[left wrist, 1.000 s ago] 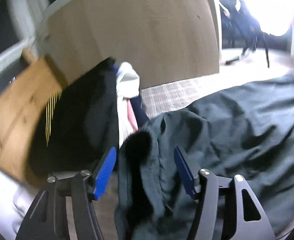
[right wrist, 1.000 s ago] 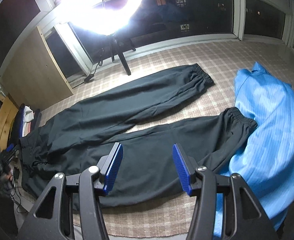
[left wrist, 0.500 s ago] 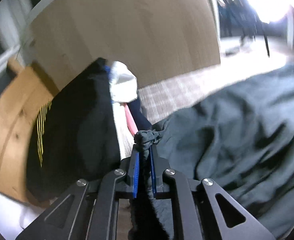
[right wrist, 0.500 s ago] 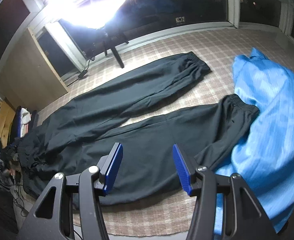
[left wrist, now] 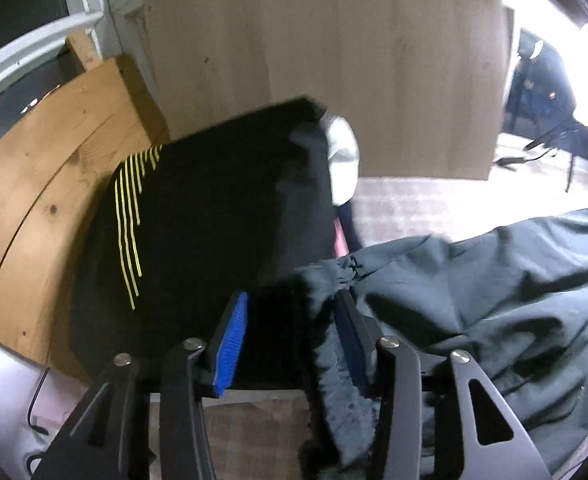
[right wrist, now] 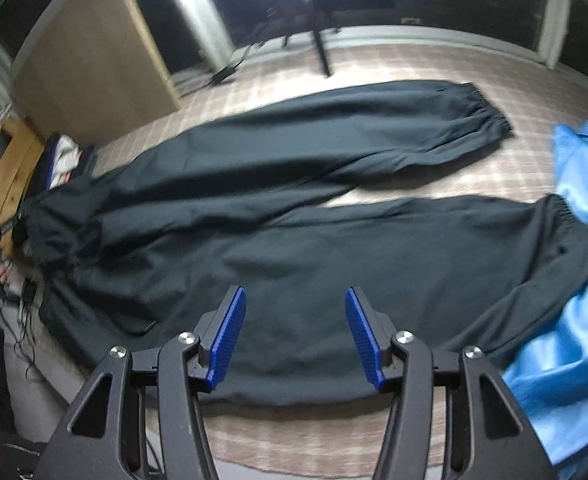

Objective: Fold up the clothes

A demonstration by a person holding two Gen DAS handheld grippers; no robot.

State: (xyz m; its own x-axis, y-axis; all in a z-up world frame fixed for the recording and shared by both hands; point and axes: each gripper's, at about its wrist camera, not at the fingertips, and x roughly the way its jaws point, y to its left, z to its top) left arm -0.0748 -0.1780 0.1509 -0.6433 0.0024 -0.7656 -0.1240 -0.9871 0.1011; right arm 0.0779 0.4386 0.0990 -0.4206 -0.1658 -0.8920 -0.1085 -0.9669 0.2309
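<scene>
1. A pair of dark charcoal-grey fabric trousers (right wrist: 334,216) lies spread flat on a pale checked woven rug (right wrist: 394,64), its two long legs running side by side with a narrow gap between them.
2. The elastic cuffs sit at the right of the right wrist view; the nearer cuff touches a crumpled bright blue striped garment (right wrist: 574,320) heaped at the right edge.
3. The waistband end is bunched at the far left of that view, against a pile of folded clothes.
4. In the left wrist view, the left gripper (left wrist: 294,332) has its blue-padded fingers (left wrist: 230,344) parting; a gathered fold of the trousers' waistband (left wrist: 334,360) hangs between them, lying against the right finger and clear of the left pad.
5. The rest of the trousers (left wrist: 494,300) falls away in creases to the right.
6. The right gripper (right wrist: 296,336) hovers above the nearer trouser leg, its blue-padded fingers (right wrist: 226,340) standing apart with nothing between them.
7. Just left of the left gripper sits a folded black garment with thin yellow stripes (left wrist: 198,232), with a white garment (left wrist: 344,160) tucked behind it.
8. That pile rests by a curved pale pine board (left wrist: 42,184).
9. Behind stands a light tan wooden cabinet (left wrist: 334,60).
10. Dark windows and a black stand leg (right wrist: 320,48) line the far side of the rug.
</scene>
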